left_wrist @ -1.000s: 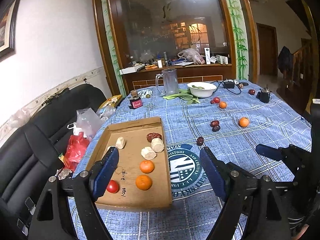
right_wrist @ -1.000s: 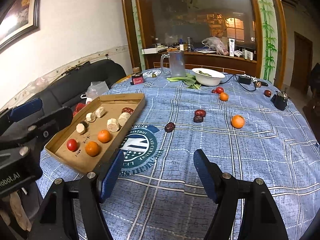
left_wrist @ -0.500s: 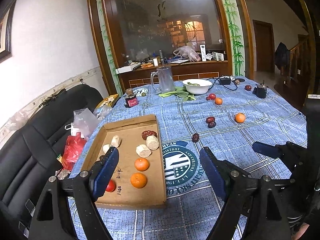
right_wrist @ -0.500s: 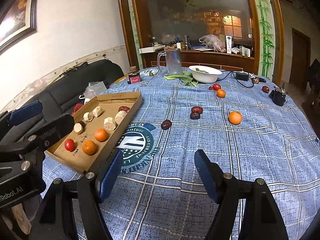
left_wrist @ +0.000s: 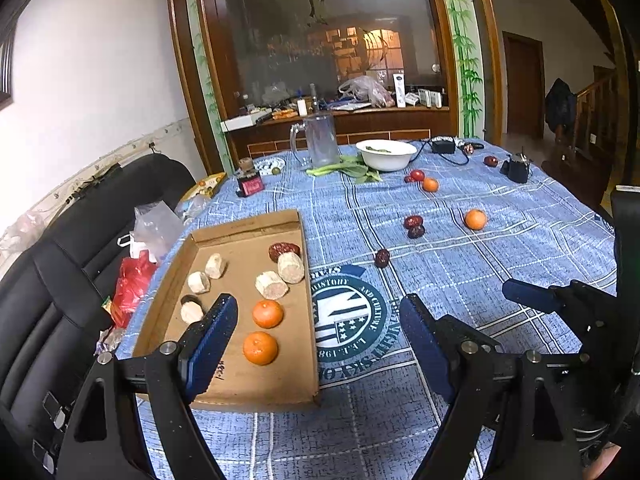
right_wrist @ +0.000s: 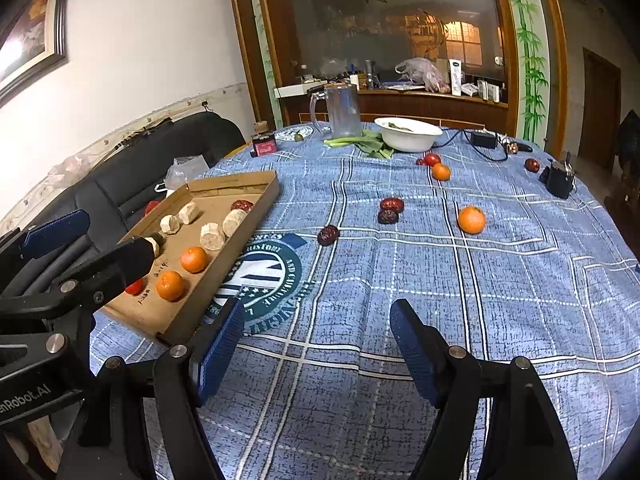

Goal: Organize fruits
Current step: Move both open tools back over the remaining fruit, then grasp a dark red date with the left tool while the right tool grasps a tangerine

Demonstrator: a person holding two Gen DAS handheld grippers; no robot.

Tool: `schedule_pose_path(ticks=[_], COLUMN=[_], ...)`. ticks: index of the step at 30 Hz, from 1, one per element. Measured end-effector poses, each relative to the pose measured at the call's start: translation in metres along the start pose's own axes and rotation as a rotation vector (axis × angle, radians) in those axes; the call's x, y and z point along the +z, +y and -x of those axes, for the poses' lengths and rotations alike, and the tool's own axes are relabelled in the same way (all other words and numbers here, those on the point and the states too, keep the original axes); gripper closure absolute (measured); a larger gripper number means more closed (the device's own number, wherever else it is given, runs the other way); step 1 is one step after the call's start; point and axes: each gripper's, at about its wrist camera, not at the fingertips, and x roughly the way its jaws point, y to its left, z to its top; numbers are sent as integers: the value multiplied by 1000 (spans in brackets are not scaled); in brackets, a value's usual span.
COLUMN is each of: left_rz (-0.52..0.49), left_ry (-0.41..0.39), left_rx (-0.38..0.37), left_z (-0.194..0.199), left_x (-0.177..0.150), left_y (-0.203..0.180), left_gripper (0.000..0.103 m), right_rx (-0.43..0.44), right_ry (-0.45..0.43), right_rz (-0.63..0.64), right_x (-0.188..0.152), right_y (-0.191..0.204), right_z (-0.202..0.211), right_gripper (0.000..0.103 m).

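A cardboard tray point(left_wrist: 240, 228) on the blue tablecloth holds two oranges point(left_wrist: 267, 313), several pale cut chunks point(left_wrist: 272, 285) and a red date point(left_wrist: 283, 249). A cherry tomato point(right_wrist: 135, 286) in it shows only in the right wrist view. Loose on the cloth lie one date point(left_wrist: 382, 258), a pair of dates point(left_wrist: 413, 226), an orange point(left_wrist: 476, 219), and farther back a small orange point(left_wrist: 430, 184) beside a tomato point(left_wrist: 417, 175). My left gripper point(left_wrist: 318, 312) hangs open over the tray's near right edge. My right gripper point(right_wrist: 318, 312) is open above bare cloth, holding nothing.
At the far end stand a glass mug point(left_wrist: 320, 144), a white bowl point(left_wrist: 386, 154) with green leaves beside it, a red jar point(left_wrist: 250, 184) and a small black pot point(left_wrist: 518, 168). A black sofa point(left_wrist: 60, 260) with plastic bags lies left of the table.
Both grippers stay open and almost still. The views drift slightly, and the cherry tomato has slipped behind my left finger in the left wrist view.
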Motion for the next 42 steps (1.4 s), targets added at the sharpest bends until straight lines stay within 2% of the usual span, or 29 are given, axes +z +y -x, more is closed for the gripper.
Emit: schedule_pose_path(ticks=[9, 12, 14, 18, 21, 29, 38, 41, 42], left_rz=[8, 30, 19, 73, 93, 70, 130, 144, 152], left_ry=[70, 81, 82, 96, 117, 187, 302, 328, 341], left_rx=[-34, -66, -47, -61, -63, -159, -259, -271, -283], left_z=[-31, -38, -42, -56, -69, -113, -184, -206, -211], left_x=[-7, -6, -3, 7, 14, 30, 41, 41, 41], left_y=[-7, -6, -5, 7, 10, -20, -45, -45, -45], left_gripper=[20, 19, 19, 19, 19, 19, 20, 28, 35], right_rx=[-19, 14, 16, -42, -58, -86, -121, -111, -114], right_ry=[44, 77, 68, 51, 56, 116, 173, 187, 192], right_rz=[-44, -80, -85, -86, -135, -228, -209, -230, -234], right_x=[-7, -7, -5, 4, 13, 32, 65, 76, 79], right_y=[-24, -34, -39, -58, -84, -141, -167, -175, -177], right_z=[-20, -26, -24, -17, -14, -24, -68, -90, -98], right_gripper=[23, 23, 23, 23, 23, 23, 23, 24, 25])
